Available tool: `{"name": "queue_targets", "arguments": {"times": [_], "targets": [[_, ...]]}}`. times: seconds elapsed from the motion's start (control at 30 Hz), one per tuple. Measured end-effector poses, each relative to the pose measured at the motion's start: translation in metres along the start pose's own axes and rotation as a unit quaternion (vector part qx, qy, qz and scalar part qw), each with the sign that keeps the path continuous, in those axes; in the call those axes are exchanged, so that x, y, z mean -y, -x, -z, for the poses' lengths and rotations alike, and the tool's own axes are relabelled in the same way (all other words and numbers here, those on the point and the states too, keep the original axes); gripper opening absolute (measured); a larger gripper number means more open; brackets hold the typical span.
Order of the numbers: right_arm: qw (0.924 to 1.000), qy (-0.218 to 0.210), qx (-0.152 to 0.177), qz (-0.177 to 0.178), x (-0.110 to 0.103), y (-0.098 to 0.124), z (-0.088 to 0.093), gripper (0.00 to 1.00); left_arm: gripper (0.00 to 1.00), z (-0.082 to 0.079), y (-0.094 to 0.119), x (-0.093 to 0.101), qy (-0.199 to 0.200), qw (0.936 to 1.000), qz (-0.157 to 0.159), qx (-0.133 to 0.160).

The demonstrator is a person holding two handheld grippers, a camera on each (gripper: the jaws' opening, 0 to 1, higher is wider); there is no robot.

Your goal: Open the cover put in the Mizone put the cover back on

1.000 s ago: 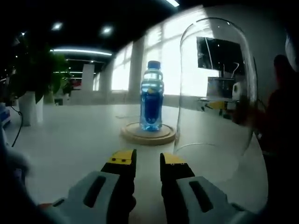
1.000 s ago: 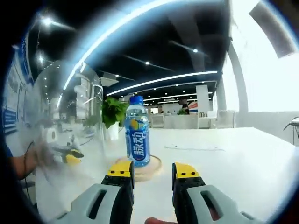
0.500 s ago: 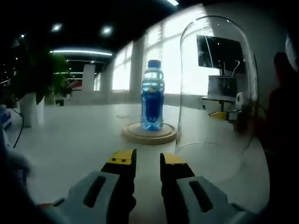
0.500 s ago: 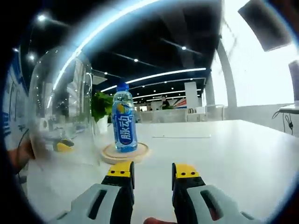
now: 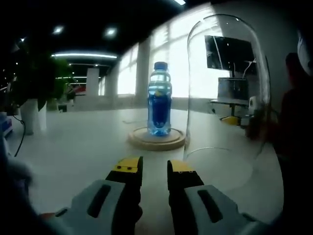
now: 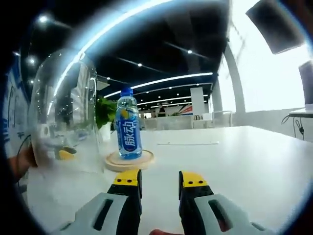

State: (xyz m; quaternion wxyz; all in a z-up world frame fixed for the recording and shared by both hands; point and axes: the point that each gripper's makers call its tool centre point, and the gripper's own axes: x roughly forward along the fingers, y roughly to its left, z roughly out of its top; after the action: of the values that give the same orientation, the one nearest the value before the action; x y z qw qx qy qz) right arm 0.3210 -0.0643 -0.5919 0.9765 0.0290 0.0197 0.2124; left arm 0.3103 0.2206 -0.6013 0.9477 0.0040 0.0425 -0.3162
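Office ceiling lights glow overhead and big bright windows wash out the far wall; below them a wide white table point(image 5: 83, 142) runs out ahead of both my cameras. In the left gripper view I see the left gripper point(image 5: 154, 170) low over the tabletop, its yellow-tipped jaws parted by a narrow gap with nothing between them. Straight ahead of it stands the bottle point(image 5: 160, 99) — blue cap, blue drink, upright on the round wooden base point(image 5: 157, 139). Just to the right of the base in this view the clear glass dome point(image 5: 228, 93) stands upright, its rim down at the table; it is off the base and the bottle is uncovered. Through the glass I can make out a yellow-tipped shape and a blurred hand at the dome's far side, but I cannot tell whether they touch the glass. A potted plant point(image 5: 30, 93) sits at the left edge of the table.

From the right gripper view, the right gripper point(image 6: 154, 178) also hangs just above the table, jaws apart and holding nothing. The bottle point(image 6: 128, 130) shows its blue label with white characters and rests on the wooden base point(image 6: 129, 160). Here the dome point(image 6: 63, 112) is to the left of the base, close beside it — a hand point(image 6: 19, 161) shows at its outer side.
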Motion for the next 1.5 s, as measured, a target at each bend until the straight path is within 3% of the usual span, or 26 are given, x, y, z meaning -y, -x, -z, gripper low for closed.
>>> {"name": "queue_targets", "arguments": {"times": [0.3, 1.0, 1.5], "targets": [[0.9999, 0.015, -0.006, -0.001, -0.0023, -0.0011, 0.0018, 0.21, 0.15, 0.0011, -0.0005, 0.0009, -0.004, 1.0, 0.002, -0.003], [1.0, 0.003, -0.002, 0.0, 0.0005, -0.0006, 0.001, 0.21, 0.16, 0.0043, -0.0007, 0.0014, -0.005, 0.9999, 0.004, -0.015], [1.0, 0.005, -0.001, -0.002, -0.0006, -0.0003, 0.0007, 0.21, 0.18, 0.0032, 0.0005, 0.0042, 0.015, 0.9997, 0.016, -0.013]]}}
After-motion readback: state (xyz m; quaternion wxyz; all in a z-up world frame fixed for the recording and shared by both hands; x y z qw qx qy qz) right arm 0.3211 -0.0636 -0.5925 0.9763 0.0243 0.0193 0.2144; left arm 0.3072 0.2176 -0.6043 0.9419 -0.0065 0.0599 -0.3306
